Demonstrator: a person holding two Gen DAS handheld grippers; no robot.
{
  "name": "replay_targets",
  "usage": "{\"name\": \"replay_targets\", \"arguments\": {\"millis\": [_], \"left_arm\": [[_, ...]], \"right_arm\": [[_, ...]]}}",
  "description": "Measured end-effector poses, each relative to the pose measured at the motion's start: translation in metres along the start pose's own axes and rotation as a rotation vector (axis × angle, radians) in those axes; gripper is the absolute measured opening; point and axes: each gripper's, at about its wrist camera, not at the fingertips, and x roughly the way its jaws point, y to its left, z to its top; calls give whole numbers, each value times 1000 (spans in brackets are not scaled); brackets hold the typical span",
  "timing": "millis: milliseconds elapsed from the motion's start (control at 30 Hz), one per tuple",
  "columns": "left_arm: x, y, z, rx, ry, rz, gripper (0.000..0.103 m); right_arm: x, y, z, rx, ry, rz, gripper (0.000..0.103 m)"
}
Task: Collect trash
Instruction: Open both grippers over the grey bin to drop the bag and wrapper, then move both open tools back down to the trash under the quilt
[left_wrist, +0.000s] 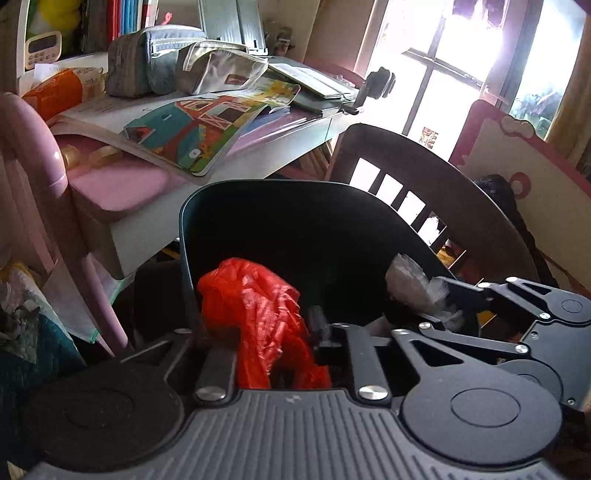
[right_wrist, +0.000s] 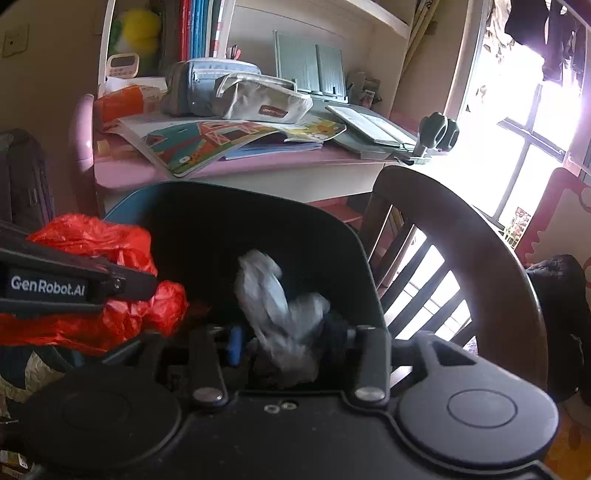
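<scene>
Left gripper (left_wrist: 271, 343): jaws parted around red plastic bag (left_wrist: 258, 306).
Right gripper (right_wrist: 291, 339): jaws parted around crumpled clear wrapper (right_wrist: 277, 302).
Dark bin (right_wrist: 258, 229): beneath both, near the desk (right_wrist: 258, 166).

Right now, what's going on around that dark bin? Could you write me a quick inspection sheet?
Surface: pink desk behind the bin; floor mostly hidden.
Job's things: red plastic bag and clear crumpled plastic, both over the open dark bin.
Clutter: picture book, pencil cases, timer on the desk.
Grippers: left gripper open around the red bag; right gripper open around the clear plastic.
Cables: nothing seen.
Surroundings: wooden chair, bright window.
</scene>
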Motion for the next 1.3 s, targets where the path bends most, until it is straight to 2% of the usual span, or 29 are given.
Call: {"name": "replay_targets", "arguments": {"millis": [100,167,267,400,700,933,1167,1300], "left_arm": [[-5,-3,-1,24,-36,15,63],[-11,-6,-2,36,-47,19,71],[-22,-9,-4,39,-58,1,72],[-45,-12,-8,41,-97,6,79],[-110,-8,-28,9,-157,13,79],[-169,13,-55,-27,-242,65,82],[-213,47,-82,-69,-283,137,87],[-237,68,-106,-56,-306,177,88]], "right_arm": [[-4,-3,-2,11,-7,0,52],[-10,-6,-3,16,-13,9,52],[-20,-9,-3,27,-28,20,53],[-41,-10,-4,44,-60,38,55],[-102,1,-11,74,-144,114,58],[-147,39,-15,34,-186,186,59],[-175,81,-22,-6,-210,247,60],[-189,106,-28,-26,-231,289,61]]}}
